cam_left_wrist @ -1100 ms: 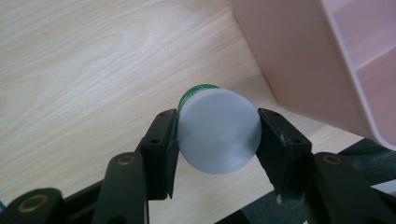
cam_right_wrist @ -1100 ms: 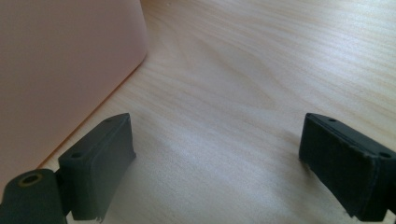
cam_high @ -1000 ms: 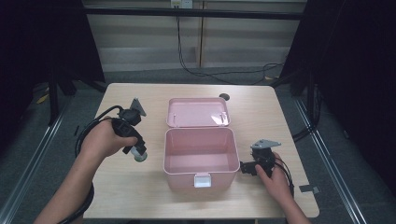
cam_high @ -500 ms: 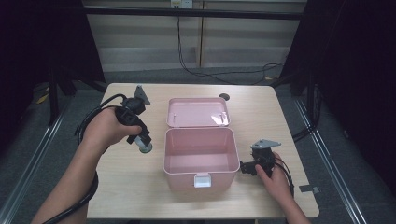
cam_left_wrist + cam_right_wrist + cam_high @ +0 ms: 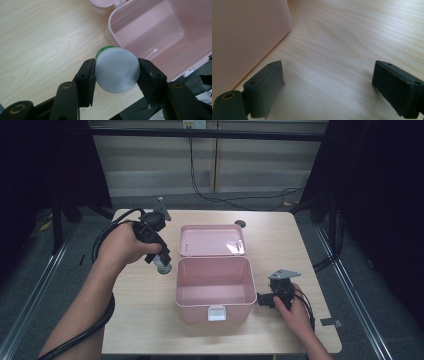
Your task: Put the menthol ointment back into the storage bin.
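A pink box (image 5: pixel 214 287) stands open on the wooden table, its lid (image 5: pixel 212 240) laid back behind it. My left gripper (image 5: pixel 161 260) hangs above the table just left of the box, shut on a small round jar (image 5: pixel 163 265) with a grey-white cap. In the left gripper view the jar (image 5: pixel 117 69) sits pinched between both pads, its green rim showing, with the pink box (image 5: pixel 160 35) beyond it. My right gripper (image 5: pixel 265 300) rests on the table against the box's right side; in the right gripper view its jaws (image 5: pixel 332 87) stand wide open over bare wood beside the box wall (image 5: pixel 244 37).
The table (image 5: pixel 135 320) has bare wood at the front left. A small dark disc (image 5: pixel 240 224) lies behind the lid. A thick black cable (image 5: pixel 95 320) trails from my left hand. A grey tag (image 5: pixel 330 322) lies near the front right corner.
My left gripper has risen with the jar and drawn nearer the box's left rear corner. The right gripper has stayed where it was.
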A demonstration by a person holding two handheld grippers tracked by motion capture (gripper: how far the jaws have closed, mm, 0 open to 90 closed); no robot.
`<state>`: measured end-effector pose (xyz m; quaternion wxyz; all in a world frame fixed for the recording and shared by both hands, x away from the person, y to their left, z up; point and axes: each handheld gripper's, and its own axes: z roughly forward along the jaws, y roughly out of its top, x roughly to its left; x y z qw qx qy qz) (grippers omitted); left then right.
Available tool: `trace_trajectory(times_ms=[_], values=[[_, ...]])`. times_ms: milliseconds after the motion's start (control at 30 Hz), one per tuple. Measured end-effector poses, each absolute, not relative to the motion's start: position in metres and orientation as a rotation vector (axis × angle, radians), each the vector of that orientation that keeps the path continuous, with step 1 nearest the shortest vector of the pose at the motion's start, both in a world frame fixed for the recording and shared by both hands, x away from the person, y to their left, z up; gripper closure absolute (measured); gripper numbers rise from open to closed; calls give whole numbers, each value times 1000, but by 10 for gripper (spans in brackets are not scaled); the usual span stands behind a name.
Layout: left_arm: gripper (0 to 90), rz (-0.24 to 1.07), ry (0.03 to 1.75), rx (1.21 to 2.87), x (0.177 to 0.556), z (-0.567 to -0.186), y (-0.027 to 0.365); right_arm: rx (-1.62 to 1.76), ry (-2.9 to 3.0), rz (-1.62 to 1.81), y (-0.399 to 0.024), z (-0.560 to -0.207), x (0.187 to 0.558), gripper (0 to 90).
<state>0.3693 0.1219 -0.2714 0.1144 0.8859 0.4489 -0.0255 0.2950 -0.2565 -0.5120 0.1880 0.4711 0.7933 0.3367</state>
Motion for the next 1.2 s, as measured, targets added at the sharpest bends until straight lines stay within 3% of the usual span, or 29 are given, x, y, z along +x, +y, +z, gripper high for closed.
trace_trajectory(times_ms=[267,1200], values=[[503,-59,1274,2611,369,-258,103,1324,2233,947,-257,-512,295,95],[502,-107,1182,2691,370,-275,30,1325,2232,947,-257,-512,295,95]])
